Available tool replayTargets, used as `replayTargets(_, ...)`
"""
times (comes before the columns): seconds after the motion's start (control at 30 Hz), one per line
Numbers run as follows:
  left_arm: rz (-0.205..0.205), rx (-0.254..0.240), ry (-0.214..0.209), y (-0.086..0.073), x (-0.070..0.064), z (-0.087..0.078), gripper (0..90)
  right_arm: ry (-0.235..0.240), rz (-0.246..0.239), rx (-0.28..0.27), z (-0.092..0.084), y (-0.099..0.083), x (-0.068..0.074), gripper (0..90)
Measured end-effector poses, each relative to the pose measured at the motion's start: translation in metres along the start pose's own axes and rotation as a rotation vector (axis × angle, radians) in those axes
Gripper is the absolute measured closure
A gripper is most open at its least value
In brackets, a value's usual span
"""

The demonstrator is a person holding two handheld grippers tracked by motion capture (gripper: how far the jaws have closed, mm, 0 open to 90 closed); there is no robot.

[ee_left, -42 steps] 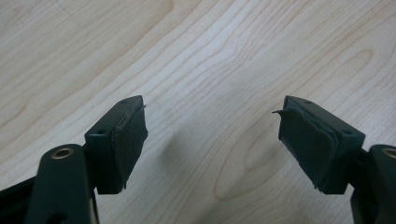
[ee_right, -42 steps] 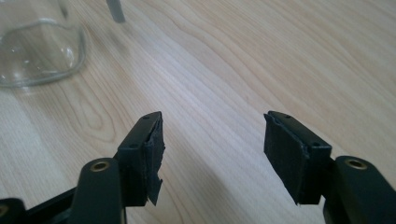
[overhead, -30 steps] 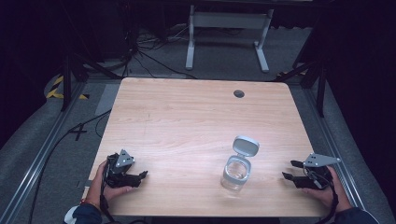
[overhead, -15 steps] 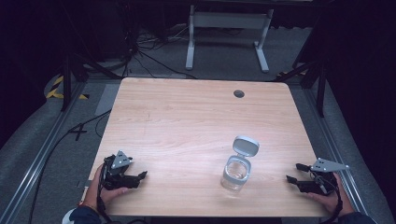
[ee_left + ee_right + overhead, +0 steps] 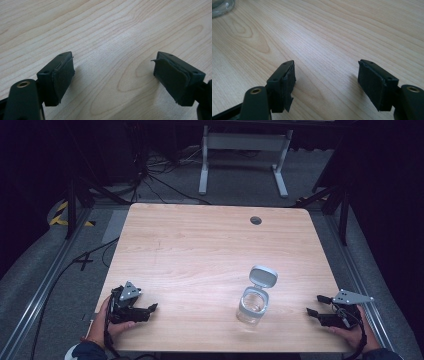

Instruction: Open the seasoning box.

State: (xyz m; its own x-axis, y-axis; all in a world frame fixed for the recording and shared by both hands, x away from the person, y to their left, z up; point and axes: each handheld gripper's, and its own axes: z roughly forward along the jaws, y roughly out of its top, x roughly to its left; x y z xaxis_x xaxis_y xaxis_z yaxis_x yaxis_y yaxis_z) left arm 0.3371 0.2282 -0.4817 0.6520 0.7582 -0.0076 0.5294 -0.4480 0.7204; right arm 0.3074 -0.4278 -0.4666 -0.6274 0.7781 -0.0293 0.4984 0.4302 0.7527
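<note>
Dark studio floor with loose cables and a grey metal stand surrounds a pale wood-grain tabletop (image 5: 200, 250), bare but for one item. A clear glass jar (image 5: 252, 305) stands upright near the front edge, right of centre, with its grey hinged lid (image 5: 263, 276) flipped open and tilted back, so the mouth is free. A person's two hands rest at the front corners, each holding a black two-fingered gripper. The left gripper (image 5: 148, 310) lies low at the front left, well apart from the jar, its fingers (image 5: 62, 75) spread with only bare wood between them. The right gripper (image 5: 315, 305) sits at the front right, aimed toward the jar but clearly short of it; its fingers (image 5: 375, 82) have just been opening and stand wide apart, with nothing between them. From the right gripper view, the jar's glass base (image 5: 220, 7) peeks in at the upper left corner. Both hands seem parked clear of the jar, as though between steps.
</note>
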Motion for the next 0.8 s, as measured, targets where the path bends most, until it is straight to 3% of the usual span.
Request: replayTargets(0.8,0.007,-0.002,0.001,0.0002,0.0007,0.0003,16.2,0.000,-0.003,0.000,0.0003,0.0002,-0.0003,30.0)
